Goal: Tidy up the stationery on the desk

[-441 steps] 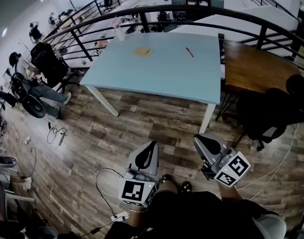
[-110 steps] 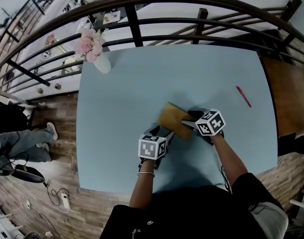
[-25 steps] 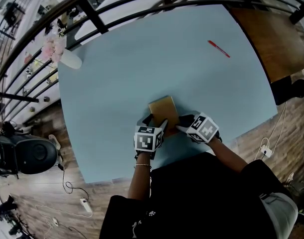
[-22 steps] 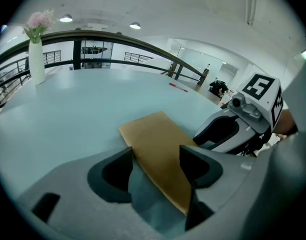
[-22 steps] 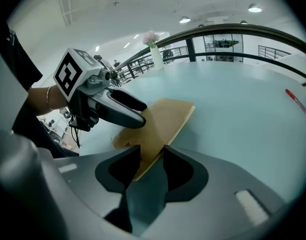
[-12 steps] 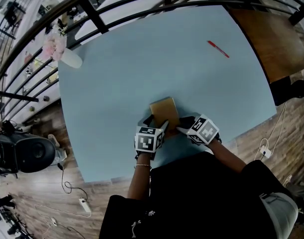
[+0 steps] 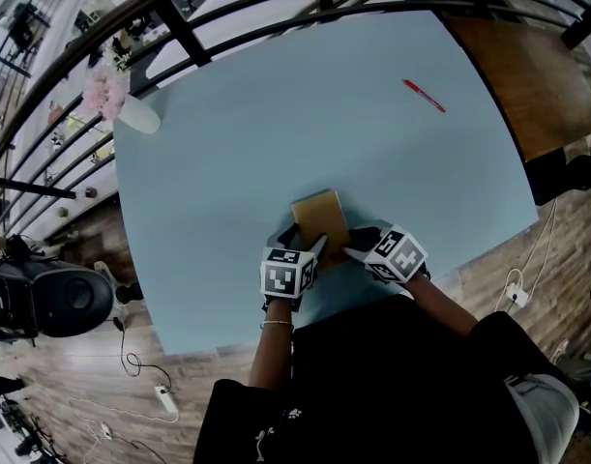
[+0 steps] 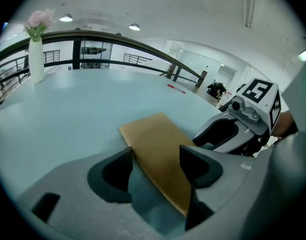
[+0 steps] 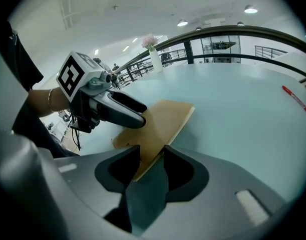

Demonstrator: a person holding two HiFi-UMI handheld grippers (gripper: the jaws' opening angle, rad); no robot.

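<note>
Notebook [image 7: 319, 216] is sitting near the worktop's [image 7: 276, 114] front edge. Right gripper [image 9: 151, 153] is pinching its corner while left gripper [image 8: 156, 156] is gaping around it, so it's risking twisting loose when lifted.

brown pad [image 7: 317, 213] near edge hidden under left tongs [image 7: 310, 244], right tongs [image 7: 353, 249] (head view).

Wood floor [image 7: 82, 423], curved black railing [image 7: 179, 27]
</note>
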